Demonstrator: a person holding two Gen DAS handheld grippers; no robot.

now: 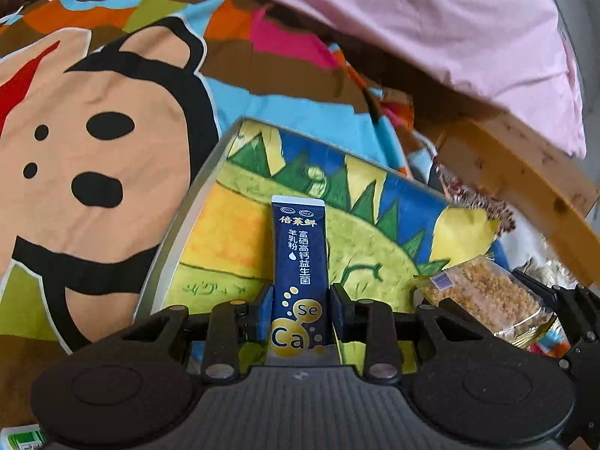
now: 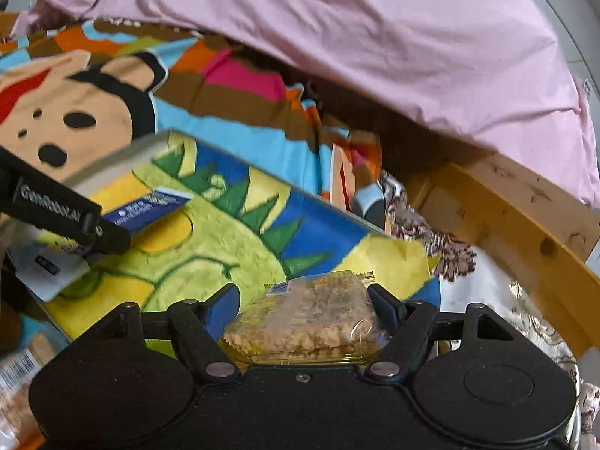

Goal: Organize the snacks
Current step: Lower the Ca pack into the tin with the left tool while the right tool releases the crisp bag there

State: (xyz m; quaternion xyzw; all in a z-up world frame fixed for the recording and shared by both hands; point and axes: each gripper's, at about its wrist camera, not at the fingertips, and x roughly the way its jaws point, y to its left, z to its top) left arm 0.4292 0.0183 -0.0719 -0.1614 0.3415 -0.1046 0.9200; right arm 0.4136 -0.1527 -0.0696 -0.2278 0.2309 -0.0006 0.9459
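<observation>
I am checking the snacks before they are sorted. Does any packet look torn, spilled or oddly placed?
Nothing stands out. The left gripper holds the dark blue sachet and the right gripper holds the clear crumble packet, both above the colourful tray. Both packets look intact; no spilled crumbs are visible.

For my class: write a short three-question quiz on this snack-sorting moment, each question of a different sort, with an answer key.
1. True or false: the left gripper is shut on the dark blue sachet.
2. Multiple choice: what does the right gripper hold? A) a green carton B) a clear pack of crumbly biscuit C) nothing
3. Fill in: both grippers are over the painted ____, which lies on the cartoon bedsheet.

Key
1. True: its fingers press the sachet from both sides.
2. B
3. board; I cannot tell whether it is a tray or a box lid.
</observation>
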